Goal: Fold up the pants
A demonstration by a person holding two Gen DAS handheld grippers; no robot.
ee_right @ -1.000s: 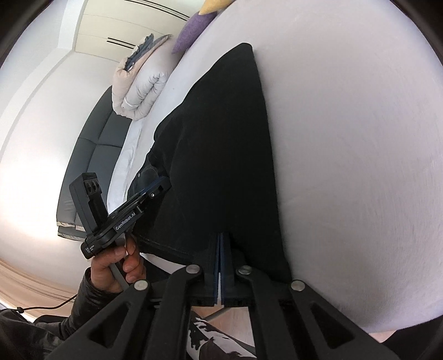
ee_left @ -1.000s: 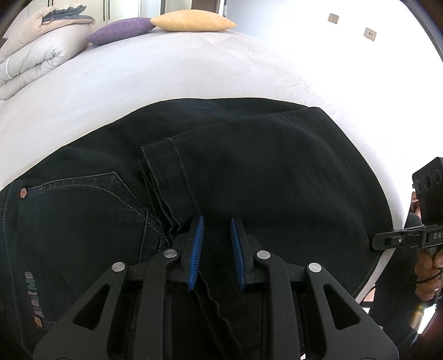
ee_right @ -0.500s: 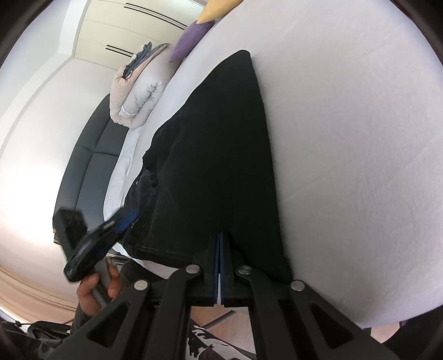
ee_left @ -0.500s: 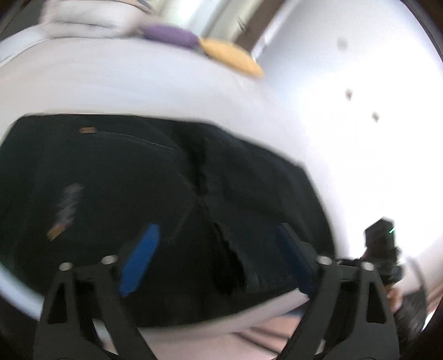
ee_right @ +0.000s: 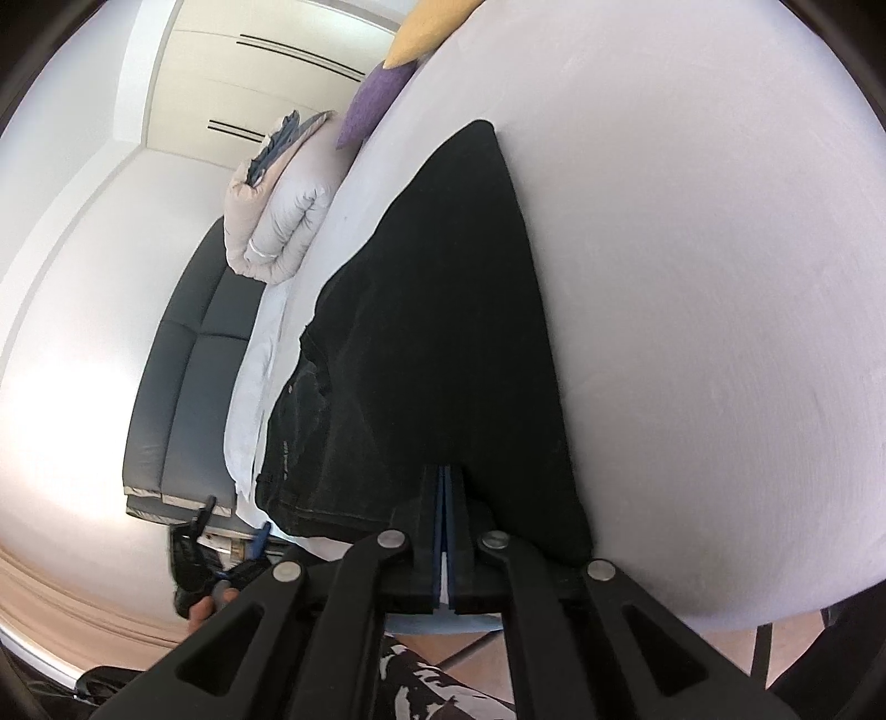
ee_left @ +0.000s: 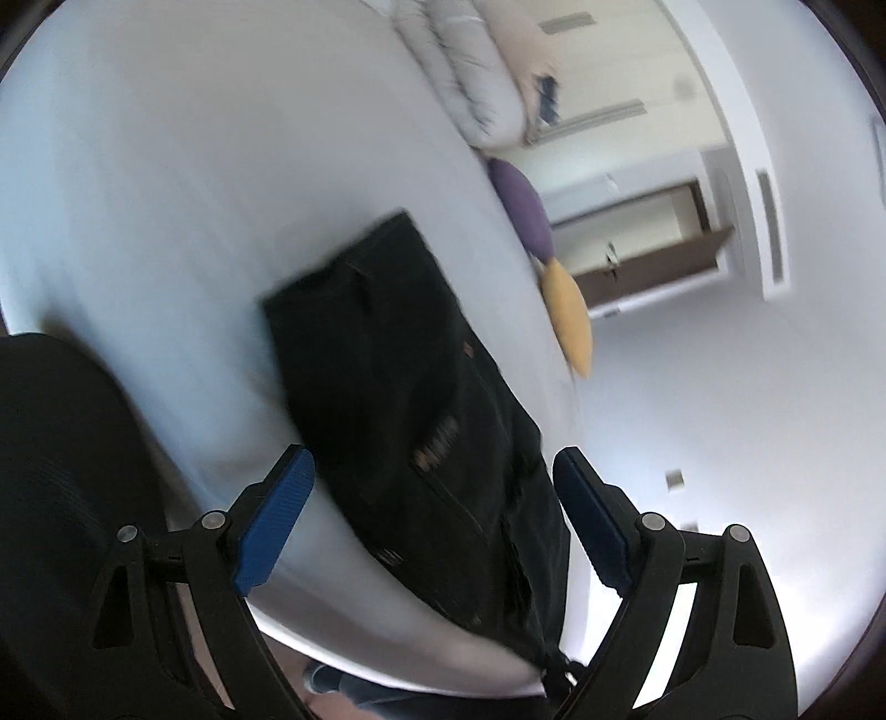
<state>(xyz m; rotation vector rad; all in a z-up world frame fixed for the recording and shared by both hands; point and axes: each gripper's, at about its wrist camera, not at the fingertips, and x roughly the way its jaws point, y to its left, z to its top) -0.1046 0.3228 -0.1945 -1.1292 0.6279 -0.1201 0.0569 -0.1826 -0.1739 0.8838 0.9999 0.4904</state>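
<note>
Black jeans lie folded on the white bed, close to its near edge, with the waistband end toward the grey sofa side. Left gripper: blue pads spread wide, nothing between them touching; the jeans' waist corner sits in the gap in view, but the pads stand clear of the cloth. Left wrist view is motion-blurred. A small orange-brown printed label or patch shows on the denim near the waist; its lettering is too smeared to read. A copper rivet is just visible higher up on the jeans. Right gripper: fingers pressed together at the near edge of the jeans, the black cloth lying right at the tips; whether fabric is actually pinched between the pads cannot be told from this angle. Beyond the jeans, at the far end of the bed: purple cushion, yellow cushion beside it, and a rolled white duvet with a pinkish pillow on top. In the right wrist view the other gripper appears low left of the jeans, off the bed's edge, held in a hand; no writing on it is readable at this blur. White wardrobe doors stand behind the duvet.
</note>
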